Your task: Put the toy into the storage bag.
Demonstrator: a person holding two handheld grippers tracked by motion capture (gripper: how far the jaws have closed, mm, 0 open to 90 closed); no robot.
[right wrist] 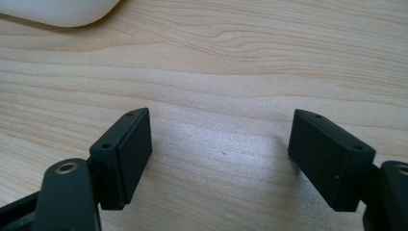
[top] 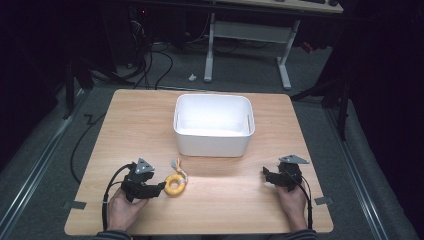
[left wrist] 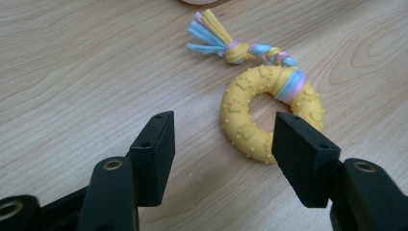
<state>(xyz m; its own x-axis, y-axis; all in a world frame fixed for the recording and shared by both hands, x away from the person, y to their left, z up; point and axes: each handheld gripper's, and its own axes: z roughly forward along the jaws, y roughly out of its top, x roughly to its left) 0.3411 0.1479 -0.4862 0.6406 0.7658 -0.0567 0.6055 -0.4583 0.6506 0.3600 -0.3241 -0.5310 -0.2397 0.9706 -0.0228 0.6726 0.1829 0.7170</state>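
Observation:
A yellow rubber ring toy (top: 175, 185) with a knotted yellow, blue and pink rope tail lies flat on the wooden table (top: 130, 125), near its front left. My left gripper (top: 161, 188) points at it from the left. In the left gripper view the ring (left wrist: 240, 125) lies just past the jaw tips; the right jaw covers part of its rim. The left gripper (left wrist: 223, 130) stands partly open and its pads do not press on the toy. At the front right my right gripper (top: 266, 175) rests low over bare wood, and it is wide open with nothing between its jaws (right wrist: 219, 120).
A white plastic bin (top: 212, 142), with nothing visible inside, stands at the middle of the table toward the back; its rounded corner (right wrist: 57, 12) shows in the right gripper view. Beyond the table are a dark floor, cables and the white legs of a desk.

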